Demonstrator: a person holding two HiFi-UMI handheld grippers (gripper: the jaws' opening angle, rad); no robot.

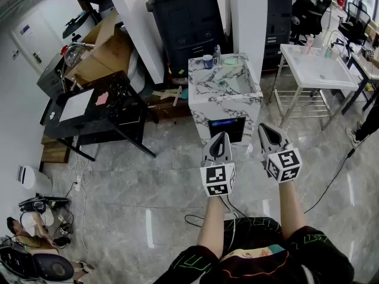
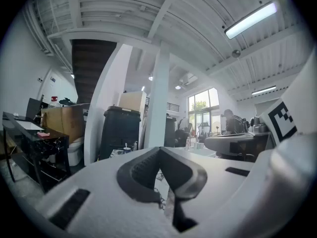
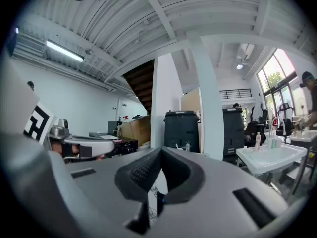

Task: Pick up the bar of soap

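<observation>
Grey jaws pressed together on both grippers, nothing in either, soap well ahead.
The left gripper and right gripper are held level, side by side and near each other over the tiled floor. Each has its jaws closed tip to tip on nothing. Just past the tips stands the marble counter. At the far edge of its top lies a pale green oval, which looks like the soap, though it's too small to be sure. A blue cup sits beside it. The basin lies between soap and grippers, so both are well apart from it. Behind the counter stands a black bin.
</observation>
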